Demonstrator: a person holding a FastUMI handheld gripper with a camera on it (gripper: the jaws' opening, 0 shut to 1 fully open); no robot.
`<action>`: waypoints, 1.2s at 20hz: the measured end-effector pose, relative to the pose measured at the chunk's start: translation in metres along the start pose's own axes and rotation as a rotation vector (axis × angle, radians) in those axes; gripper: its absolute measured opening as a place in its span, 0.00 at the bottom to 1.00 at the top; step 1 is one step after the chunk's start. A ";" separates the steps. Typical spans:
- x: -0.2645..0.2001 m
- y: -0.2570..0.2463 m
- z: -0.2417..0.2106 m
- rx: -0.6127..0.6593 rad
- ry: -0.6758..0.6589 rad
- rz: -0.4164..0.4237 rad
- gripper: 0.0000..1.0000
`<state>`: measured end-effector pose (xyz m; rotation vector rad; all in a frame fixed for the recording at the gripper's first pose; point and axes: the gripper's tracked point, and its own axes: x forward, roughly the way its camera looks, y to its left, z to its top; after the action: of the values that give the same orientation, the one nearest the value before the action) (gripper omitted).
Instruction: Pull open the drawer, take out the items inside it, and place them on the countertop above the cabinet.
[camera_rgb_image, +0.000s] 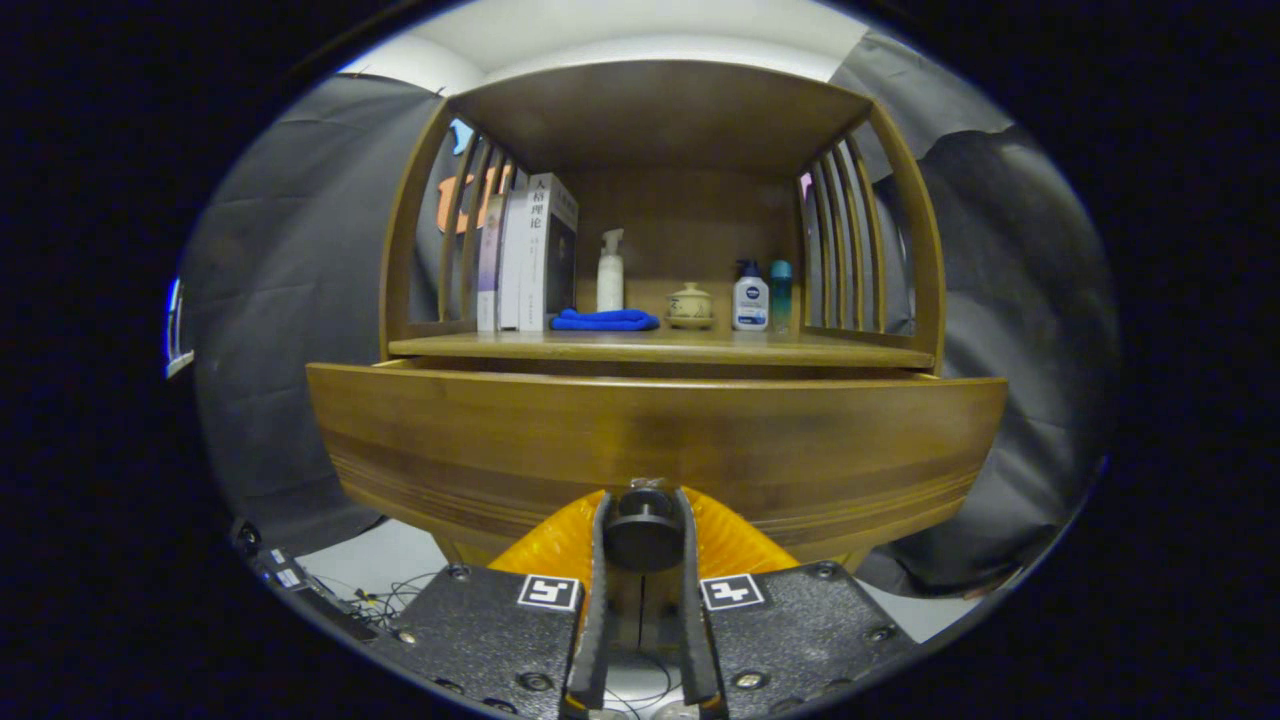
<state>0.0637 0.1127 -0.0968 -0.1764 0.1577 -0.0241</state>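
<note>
- The gripper (643, 530) had its fingers (598, 560) clenched on the round dark knob (643, 528) of the wide brown wooden drawer (655, 440), one finger pressing each side of it.
- The knob sat squarely between the fingers, at the middle of the drawer front, which ran crosswise to them.
- The drawer front stood proud of the cabinet, a dark gap showing under the wooden tabletop (660, 348), so it seemed partly open; its contents were hidden behind the front.
- The pull would likely run straight back along the fingers, square to the front.
- The tabletop lay above and beyond the drawer.
</note>
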 end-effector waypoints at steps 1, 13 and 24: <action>-0.009 0.000 -0.003 0.002 0.001 0.003 0.31; -0.080 0.002 -0.025 0.033 -0.002 0.021 0.31; -0.096 0.000 -0.019 -0.008 -0.064 0.009 0.49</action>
<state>-0.0343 0.1134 -0.1003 -0.1844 0.0946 -0.0084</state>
